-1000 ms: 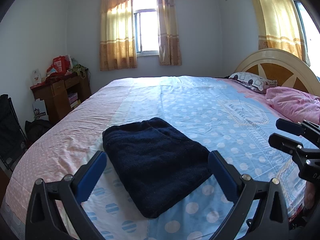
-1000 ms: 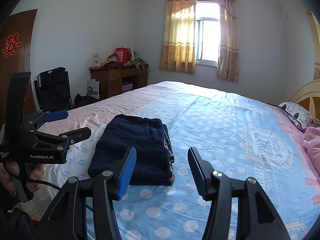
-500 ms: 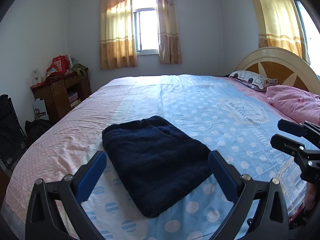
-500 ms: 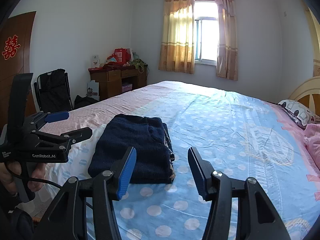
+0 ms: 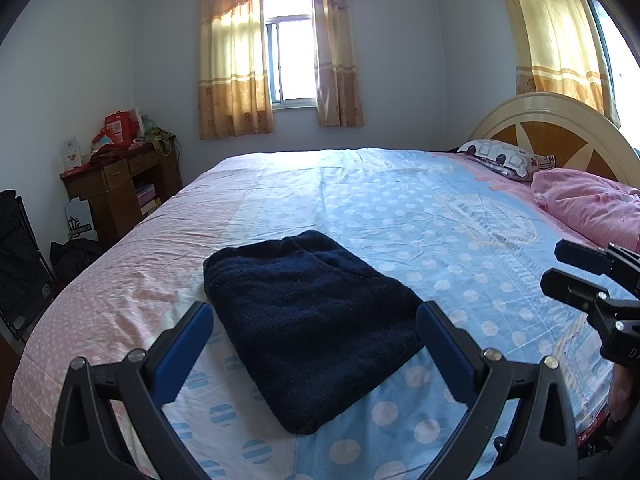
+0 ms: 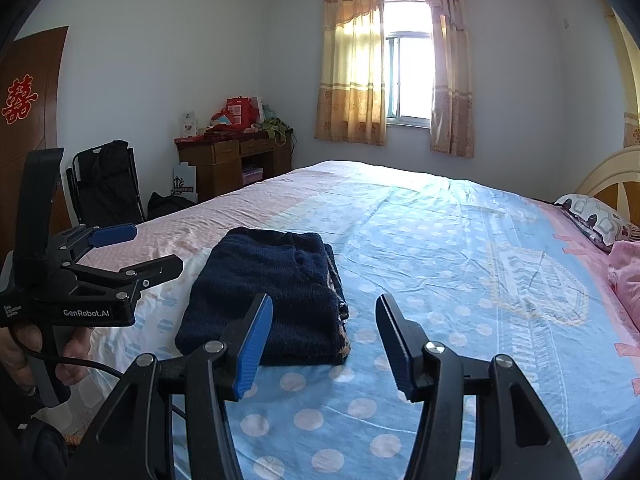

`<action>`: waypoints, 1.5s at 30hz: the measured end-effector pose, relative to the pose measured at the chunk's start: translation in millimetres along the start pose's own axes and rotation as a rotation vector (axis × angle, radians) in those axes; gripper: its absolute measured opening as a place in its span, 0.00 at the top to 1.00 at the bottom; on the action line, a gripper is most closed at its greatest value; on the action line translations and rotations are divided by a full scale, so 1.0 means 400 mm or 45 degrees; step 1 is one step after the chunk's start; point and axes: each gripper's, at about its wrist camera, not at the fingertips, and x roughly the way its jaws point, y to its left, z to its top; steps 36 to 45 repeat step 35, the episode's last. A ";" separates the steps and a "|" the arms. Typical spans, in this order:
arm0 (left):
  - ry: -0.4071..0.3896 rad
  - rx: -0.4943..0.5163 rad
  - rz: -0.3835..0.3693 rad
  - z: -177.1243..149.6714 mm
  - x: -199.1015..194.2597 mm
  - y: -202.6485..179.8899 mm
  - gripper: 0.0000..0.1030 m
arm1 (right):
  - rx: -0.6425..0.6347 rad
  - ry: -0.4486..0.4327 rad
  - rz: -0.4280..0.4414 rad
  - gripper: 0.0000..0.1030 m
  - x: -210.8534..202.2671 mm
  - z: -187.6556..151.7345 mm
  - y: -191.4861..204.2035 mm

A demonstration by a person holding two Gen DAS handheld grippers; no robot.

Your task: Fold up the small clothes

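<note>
One dark blue sweater (image 5: 308,328) lies folded into a neat rectangle on the bed (image 5: 420,216), near the edge closest to you. Your left gripper (image 5: 314,346) and right gripper (image 6: 324,338) hover just short of it, jaws spread and empty. Folding looks finished; you see no other garment waiting.

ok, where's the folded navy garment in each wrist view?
Left wrist: folded navy garment at lower centre on the bed, seen between the open left tongs.
Right wrist: folded navy garment left of centre, partly behind the left finger of the open right tongs.
Shared landmark: the curtained window on the far wall.
</note>
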 end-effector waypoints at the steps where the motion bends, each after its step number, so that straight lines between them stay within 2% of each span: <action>1: 0.000 -0.002 0.000 -0.001 0.000 0.000 0.00 | 0.001 0.001 0.000 0.47 0.000 -0.001 0.000; 12: 0.030 0.011 -0.014 -0.011 0.005 -0.006 0.00 | 0.014 -0.001 0.002 0.46 0.002 -0.002 0.001; 29: -0.008 -0.058 0.029 0.013 -0.006 0.056 0.00 | -0.005 0.026 0.008 0.46 0.022 -0.011 0.025; 45: -0.014 -0.063 0.038 0.010 -0.004 0.061 0.00 | -0.013 0.040 0.012 0.46 0.028 -0.017 0.035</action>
